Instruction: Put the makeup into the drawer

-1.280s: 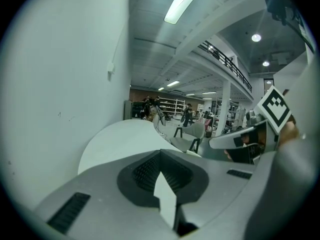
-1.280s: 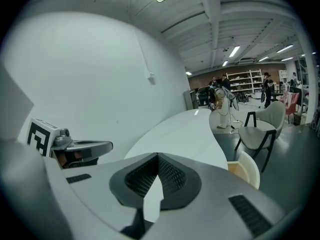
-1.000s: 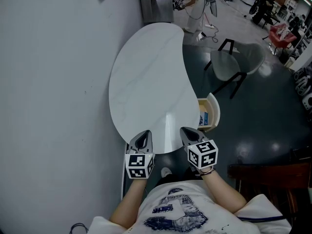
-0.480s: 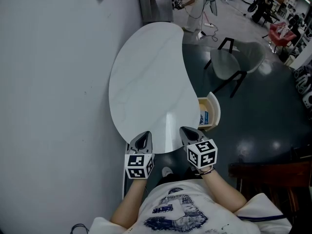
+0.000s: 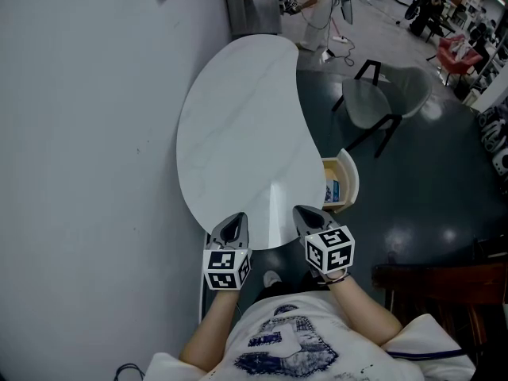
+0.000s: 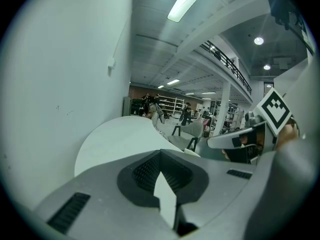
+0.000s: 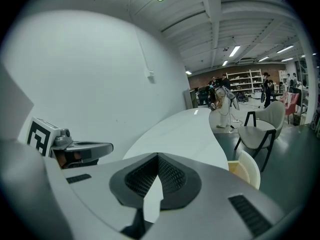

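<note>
The left gripper [image 5: 235, 219] and right gripper [image 5: 302, 213] have jaws shut on nothing, at the tabletop's [image 5: 238, 125] 6 o'clock edge. The drawer [image 5: 352, 182] sticks out toward 3 o'clock. A blue makeup box [image 5: 332, 190] lies inside, too small to tell which way it points.

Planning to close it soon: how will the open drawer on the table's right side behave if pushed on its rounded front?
The drawer looks stiff-walled, so it would likely slide in under the white table rather than flex. Its curved front may let a tip skid sideways. The small blue item inside could shift.
</note>
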{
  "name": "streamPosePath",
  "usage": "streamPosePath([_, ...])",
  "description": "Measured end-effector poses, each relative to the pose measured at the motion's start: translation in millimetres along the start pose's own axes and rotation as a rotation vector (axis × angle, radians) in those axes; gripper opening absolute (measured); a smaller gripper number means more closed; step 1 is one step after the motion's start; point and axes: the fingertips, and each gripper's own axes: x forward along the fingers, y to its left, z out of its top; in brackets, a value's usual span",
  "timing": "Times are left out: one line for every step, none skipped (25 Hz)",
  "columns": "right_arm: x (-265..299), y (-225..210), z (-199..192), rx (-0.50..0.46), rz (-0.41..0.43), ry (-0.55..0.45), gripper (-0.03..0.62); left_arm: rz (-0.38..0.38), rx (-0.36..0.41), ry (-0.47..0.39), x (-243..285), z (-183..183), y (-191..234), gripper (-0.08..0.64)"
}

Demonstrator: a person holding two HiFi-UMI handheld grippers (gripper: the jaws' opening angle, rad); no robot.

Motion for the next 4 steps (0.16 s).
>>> streamPosePath([-0.1, -0.4, 0.2, 0.001, 0.0, 0.0, 0.018, -0.001, 0.0, 0.001, 0.4, 0.2, -0.2, 0.035])
streamPosePath([-0.2, -0.8, 0.5, 0.003, -0.001, 0.0, 0.018, -0.002, -0.001, 0.002, 0.8, 0.5, -0.4, 0.035])
streamPosePath([-0.4, -1.3, 0.8, 0.004, -0.001, 0.001, 0.018, -0.003, -0.001, 0.002, 1.1, 1.0, -0.6, 0.035])
streamPosePath([-0.5, -1.7, 1.2, 0.004, -0.001, 0.001, 0.018, -0.003, -0.001, 0.002, 1.4, 1.5, -0.8, 0.035])
